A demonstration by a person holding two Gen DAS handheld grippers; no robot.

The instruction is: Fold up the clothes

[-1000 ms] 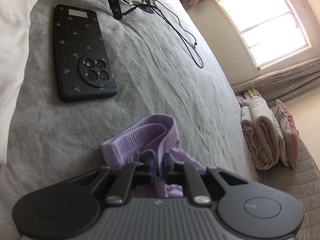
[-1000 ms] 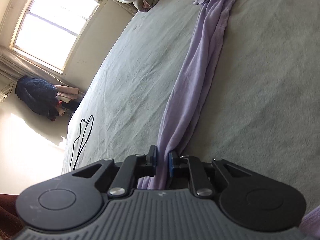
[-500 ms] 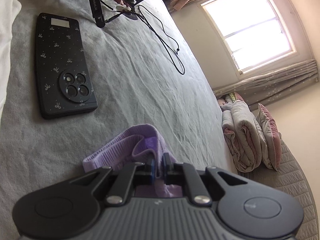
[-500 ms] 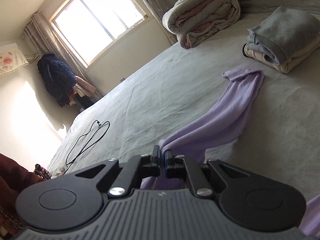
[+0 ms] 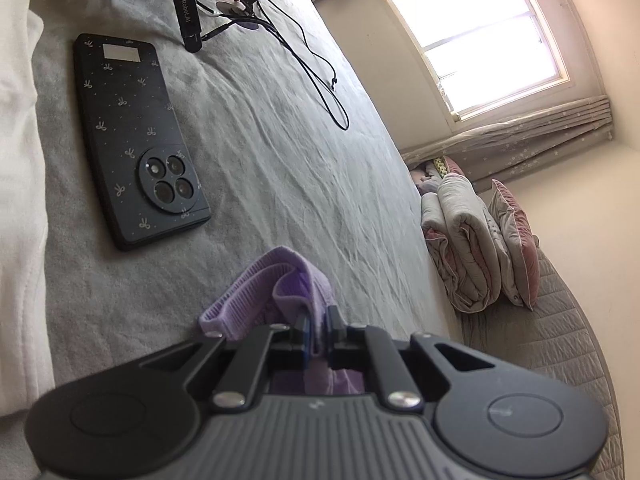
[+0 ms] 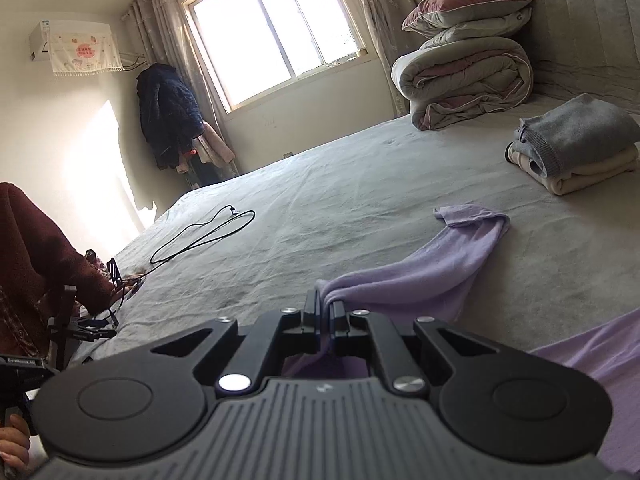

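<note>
I am holding a lilac garment (image 6: pixel 432 276) in both hand-held grippers over a grey bed (image 6: pixel 320 216). My left hand-held gripper (image 5: pixel 316 320) is pinching a ribbed hem of the garment, jaws narrowed onto the cloth, with the hem looping up just ahead of the fingers. My right hand-held gripper (image 6: pixel 325 312) is clamping a bunched edge of the same cloth, jaws nearly together. From my right gripper the garment is running forward and to the right across the bed, a long narrow strip whose far end is lying flat near a stack of folded clothes (image 6: pixel 576 148). More lilac cloth is showing at the lower right, close under my right gripper. A phone (image 5: pixel 136 140) is lying on the bed ahead and left of my left gripper, apart from the garment. The strip's long axis is pointing away from my right gripper, so that hand is nearer its far end. How many folds the garment has, I cannot tell.
</note>
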